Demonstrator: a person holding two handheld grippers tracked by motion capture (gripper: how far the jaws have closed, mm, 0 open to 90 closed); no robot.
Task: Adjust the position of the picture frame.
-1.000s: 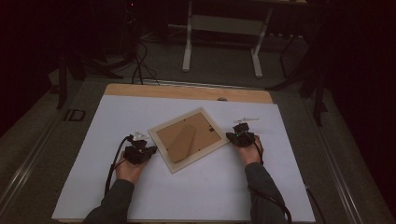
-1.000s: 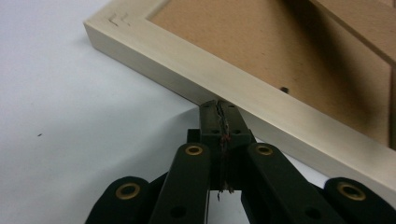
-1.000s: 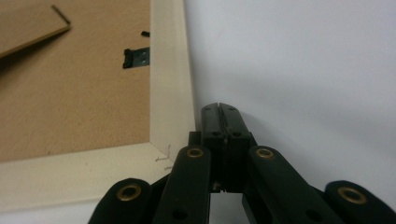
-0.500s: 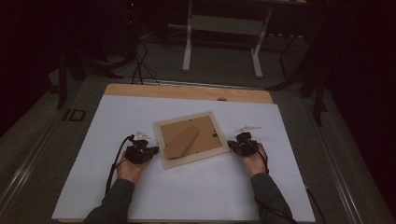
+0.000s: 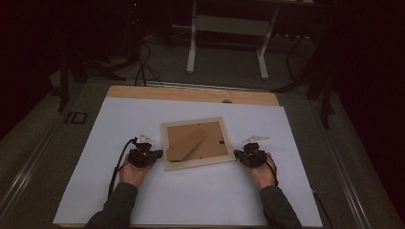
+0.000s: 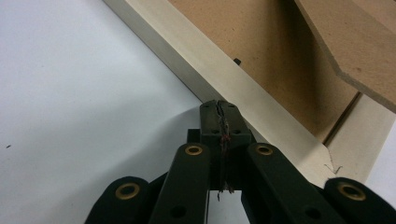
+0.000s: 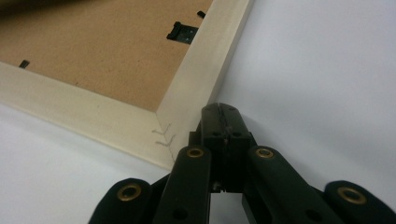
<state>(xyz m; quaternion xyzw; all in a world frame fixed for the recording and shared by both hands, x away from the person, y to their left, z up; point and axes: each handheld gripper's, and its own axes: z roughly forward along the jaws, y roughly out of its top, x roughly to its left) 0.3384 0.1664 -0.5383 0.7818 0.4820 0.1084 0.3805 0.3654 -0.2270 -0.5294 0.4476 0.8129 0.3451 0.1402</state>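
Nearest us, our left gripper (image 5: 154, 153) and right gripper (image 5: 240, 156), both with jaws pressed fully together and holding nothing, touch opposite side edges of the pale wooden picture frame (image 5: 197, 163) lying face down mid-sheet on the white table cover (image 5: 191, 200). Beyond them its brown fibreboard easel stand (image 5: 186, 144) lies across the backing. We judge uneven pushing could make the frame spin or slip past a tip.

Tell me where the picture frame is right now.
In the high view the picture frame lies back side up near the middle of the white table, between the shut left gripper and right gripper, their tips at its side edges.
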